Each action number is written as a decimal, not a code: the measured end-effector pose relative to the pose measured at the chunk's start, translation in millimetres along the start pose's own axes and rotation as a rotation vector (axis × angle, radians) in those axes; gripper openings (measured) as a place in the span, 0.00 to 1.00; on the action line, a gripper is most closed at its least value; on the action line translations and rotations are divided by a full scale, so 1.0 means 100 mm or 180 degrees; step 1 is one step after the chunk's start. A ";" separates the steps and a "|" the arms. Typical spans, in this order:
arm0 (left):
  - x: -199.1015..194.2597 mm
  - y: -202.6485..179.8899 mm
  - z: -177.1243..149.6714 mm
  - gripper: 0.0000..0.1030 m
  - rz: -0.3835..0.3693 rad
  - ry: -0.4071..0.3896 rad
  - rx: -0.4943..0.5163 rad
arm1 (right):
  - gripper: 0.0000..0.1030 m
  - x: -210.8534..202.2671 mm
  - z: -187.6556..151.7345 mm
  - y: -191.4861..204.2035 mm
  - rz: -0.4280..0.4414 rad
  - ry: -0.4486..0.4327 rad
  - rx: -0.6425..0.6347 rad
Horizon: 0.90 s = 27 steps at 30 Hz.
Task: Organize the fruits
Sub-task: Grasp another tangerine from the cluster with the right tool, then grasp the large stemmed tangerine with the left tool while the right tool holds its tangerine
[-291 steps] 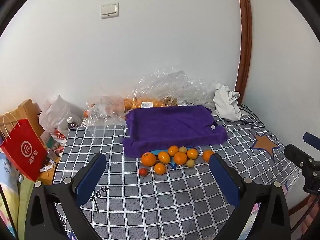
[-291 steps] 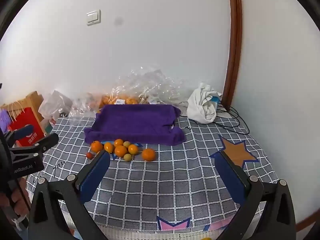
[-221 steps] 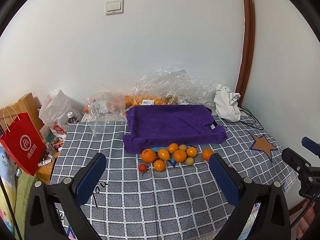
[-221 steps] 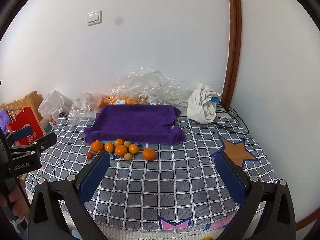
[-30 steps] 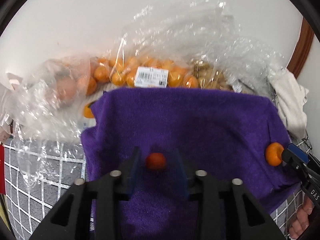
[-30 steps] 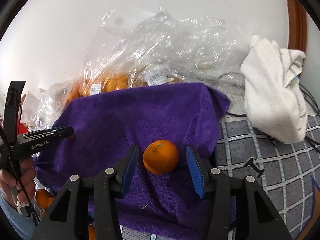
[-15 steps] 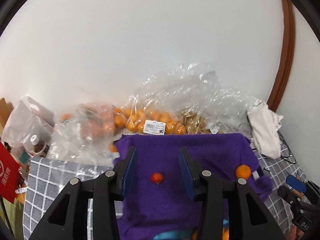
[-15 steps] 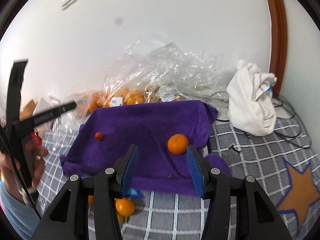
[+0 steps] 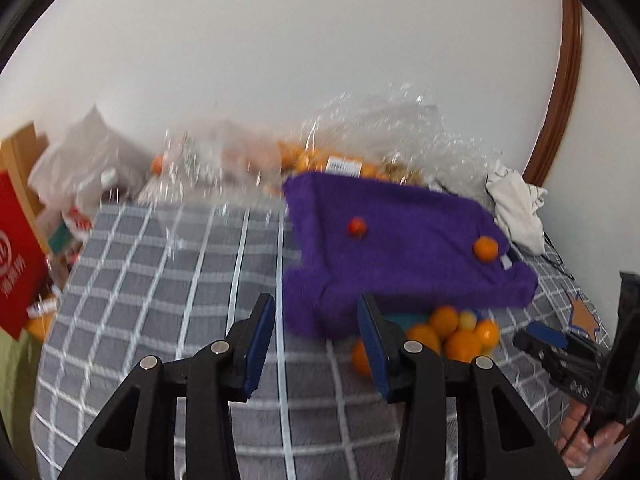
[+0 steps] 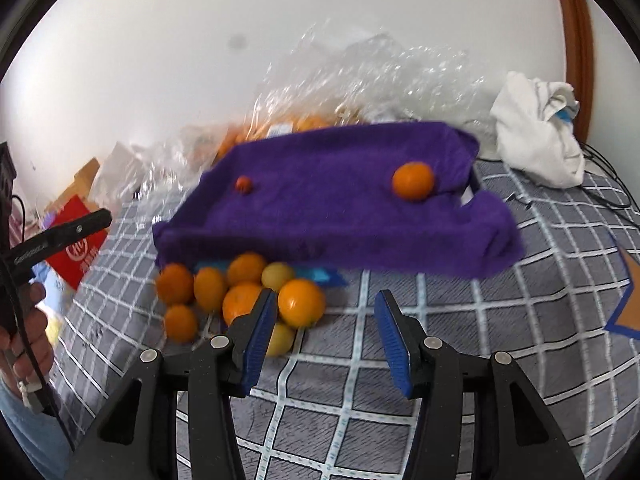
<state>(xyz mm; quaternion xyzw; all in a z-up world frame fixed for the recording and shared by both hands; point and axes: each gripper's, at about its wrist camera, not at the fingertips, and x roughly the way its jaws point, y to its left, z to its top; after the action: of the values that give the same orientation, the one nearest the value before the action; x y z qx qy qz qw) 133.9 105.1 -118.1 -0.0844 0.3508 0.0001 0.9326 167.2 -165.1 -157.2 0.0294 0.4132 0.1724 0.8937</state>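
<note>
Your left gripper [image 9: 316, 336] and right gripper [image 10: 326, 326]: fingers spread, empty; orange [image 10: 413, 181] and small red fruit [image 10: 243, 183] on purple towel [image 10: 340, 216].

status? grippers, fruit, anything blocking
Left gripper and right gripper open, empty. Orange and small red fruit on purple towel. Fruit pile waits in front; nothing blocking.

Motion blur is smearing the clear plastic bags [image 9: 224, 160] against the wall, so their orange contents are staying indistinct. The red paper bag [image 9: 16, 264] is running off the left edge. The left gripper's finger is hiding part of one orange [image 9: 360, 356].
</note>
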 end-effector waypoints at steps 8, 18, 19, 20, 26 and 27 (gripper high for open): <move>0.15 0.13 -0.31 0.39 -0.0169 -0.0120 -0.0098 | 0.43 0.26 0.03 0.12 0.0074 0.0189 -0.0103; 0.10 0.34 -0.36 0.39 -0.0171 -0.0158 -0.0388 | 0.32 0.47 0.05 0.06 0.0104 0.0327 -0.0083; 0.10 0.34 -0.36 0.39 -0.0174 -0.0157 -0.0389 | 0.32 0.42 0.05 0.04 0.0063 0.0294 -0.0072; 0.10 0.33 -0.36 0.39 -0.0172 -0.0152 -0.0377 | 0.32 0.38 0.05 0.01 0.0023 0.0252 -0.0062; 0.17 0.21 -0.41 0.39 -0.0171 -0.0063 -0.0194 | 0.32 0.10 -0.08 -0.21 -0.0320 0.0154 -0.0124; 0.18 0.19 -0.42 0.39 -0.0205 -0.0037 -0.0169 | 0.32 0.09 -0.12 -0.24 -0.0365 0.0175 -0.0180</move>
<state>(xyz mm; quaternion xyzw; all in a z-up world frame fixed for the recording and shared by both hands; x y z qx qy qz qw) 119.2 115.8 -164.0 -0.1204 0.3424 -0.0201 0.9316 170.4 -185.6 -175.6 -0.0243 0.4335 0.1333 0.8909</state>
